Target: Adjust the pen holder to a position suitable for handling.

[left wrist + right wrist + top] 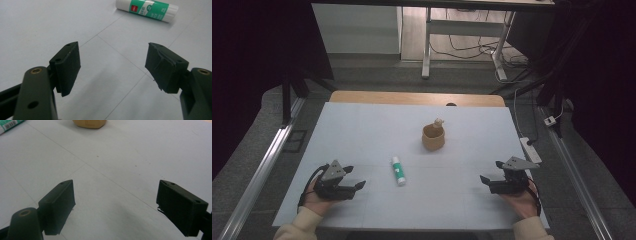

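White table carries a glue stick and tan cup, both untouched; left gripper and right gripper rest wide open, empty.

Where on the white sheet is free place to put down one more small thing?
Most of the white sheet is bare: the far left part, the far right part beyond the tan cup, and the near strip between the left gripper and right gripper. Only the middle holds things, the cup and the glue stick.
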A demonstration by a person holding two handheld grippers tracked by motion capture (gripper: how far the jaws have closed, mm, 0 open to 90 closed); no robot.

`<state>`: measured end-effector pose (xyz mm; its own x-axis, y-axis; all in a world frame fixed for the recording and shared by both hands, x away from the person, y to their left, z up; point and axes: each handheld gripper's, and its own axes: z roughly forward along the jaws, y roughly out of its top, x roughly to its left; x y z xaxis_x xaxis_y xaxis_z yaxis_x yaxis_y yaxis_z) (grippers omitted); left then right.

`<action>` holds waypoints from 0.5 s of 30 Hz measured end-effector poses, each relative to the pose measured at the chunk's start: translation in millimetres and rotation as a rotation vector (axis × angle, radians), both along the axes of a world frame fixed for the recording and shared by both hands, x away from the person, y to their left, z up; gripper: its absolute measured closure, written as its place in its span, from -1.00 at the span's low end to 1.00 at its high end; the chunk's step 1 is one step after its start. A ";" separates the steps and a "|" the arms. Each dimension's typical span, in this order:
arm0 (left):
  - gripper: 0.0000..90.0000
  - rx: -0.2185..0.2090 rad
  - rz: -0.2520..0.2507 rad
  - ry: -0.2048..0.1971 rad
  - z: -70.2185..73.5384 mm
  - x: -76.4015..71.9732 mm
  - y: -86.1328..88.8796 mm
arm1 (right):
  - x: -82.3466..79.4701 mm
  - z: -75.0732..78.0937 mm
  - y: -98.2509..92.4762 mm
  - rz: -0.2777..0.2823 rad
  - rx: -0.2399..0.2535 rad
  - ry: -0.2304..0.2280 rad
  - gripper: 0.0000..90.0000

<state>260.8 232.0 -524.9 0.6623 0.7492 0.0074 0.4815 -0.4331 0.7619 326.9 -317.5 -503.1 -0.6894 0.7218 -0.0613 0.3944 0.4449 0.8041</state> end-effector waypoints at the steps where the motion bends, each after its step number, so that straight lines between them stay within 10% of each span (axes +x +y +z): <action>1: -0.39 0.000 0.002 -0.001 -0.1 0.0 0.0 | -0.2 -0.1 0.9 0.004 -0.004 0.005 -0.67; 15: -0.39 0.001 0.001 -0.004 0.6 -0.5 0.2 | -0.3 -3.6 5.5 0.024 -0.004 0.030 -0.65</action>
